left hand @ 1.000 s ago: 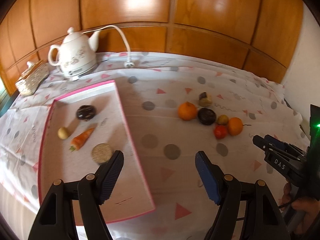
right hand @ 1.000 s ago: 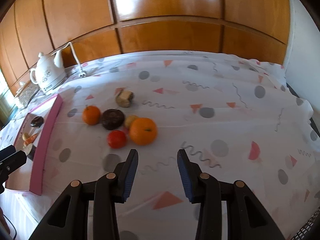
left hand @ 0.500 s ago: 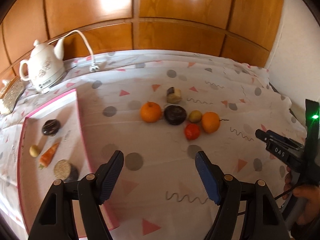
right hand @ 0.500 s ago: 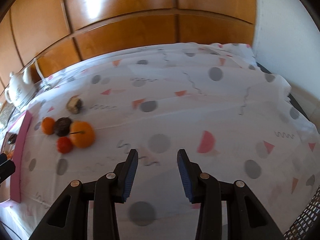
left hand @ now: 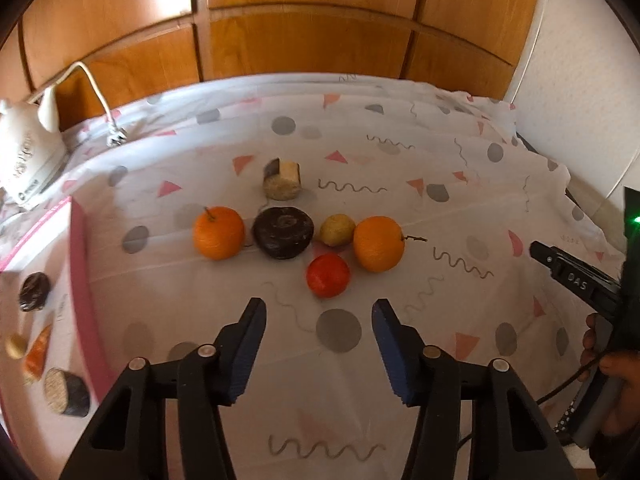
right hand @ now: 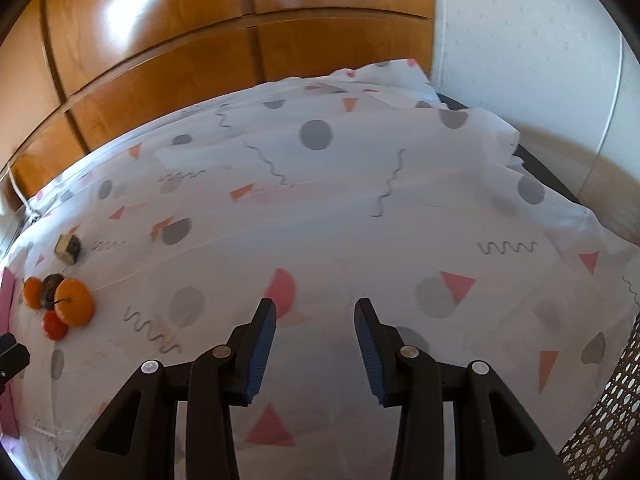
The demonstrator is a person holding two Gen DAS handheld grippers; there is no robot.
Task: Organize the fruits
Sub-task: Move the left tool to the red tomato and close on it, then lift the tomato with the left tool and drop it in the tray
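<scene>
The fruits (left hand: 296, 236) sit mid-table, bare cloth (right hand: 360, 216) reaching the right edge. The left gripper (left hand: 318, 326) is closing on nothing; the right gripper (right hand: 315, 330) tilts down, apart, empty.

Home: wood-panelled wall (left hand: 304, 36), patterned tablecloth (left hand: 400, 168), white kettle (left hand: 24, 160).

From my left wrist view, the fruit cluster lies on the tablecloth (left hand: 460, 152) ahead of the left gripper (left hand: 318, 346). The tomato (left hand: 328, 275) is nearest; behind it, left to right, sit one orange (left hand: 218, 233), the round dark fruit (left hand: 282, 232), the small fruit (left hand: 337, 230) and a second orange (left hand: 378, 244). The cut piece (left hand: 281, 179) lies farthest back. The tray (left hand: 82, 280) is at left — the kettle (left hand: 24, 160) behind it, the right gripper (left hand: 560, 266) at right.
</scene>
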